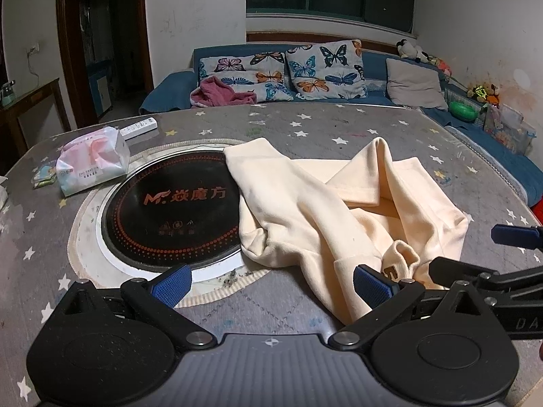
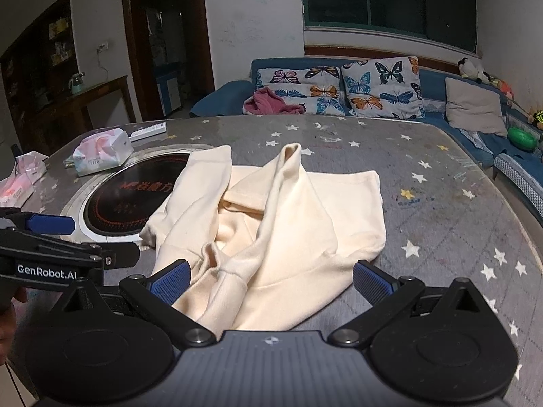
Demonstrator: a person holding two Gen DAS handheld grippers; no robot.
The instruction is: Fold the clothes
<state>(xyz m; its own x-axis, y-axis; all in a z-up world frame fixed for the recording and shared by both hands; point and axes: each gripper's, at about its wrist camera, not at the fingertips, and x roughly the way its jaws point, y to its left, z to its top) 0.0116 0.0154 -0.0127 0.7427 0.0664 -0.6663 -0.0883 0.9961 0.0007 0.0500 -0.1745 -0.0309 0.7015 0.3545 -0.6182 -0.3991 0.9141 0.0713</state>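
The garment (image 2: pixel 271 224) lay crumpled on the table (image 2: pixel 441 237), straight before me, its left edge draped over the round cooktop (image 1: pixel 169 217) set into the tabletop. Left of the cooktop sat a tissue pack (image 1: pixel 93 164), with a remote (image 1: pixel 139 127) just behind it. Beyond the table's far edge stood a sofa (image 1: pixel 169 91) bearing two cushions (image 1: pixel 325 68) side by side. My left gripper (image 1: pixel 269 286) hung over the near table edge, jaws wide apart, beside the garment's left. My right gripper (image 2: pixel 271 283) was spread above the garment's near hem.
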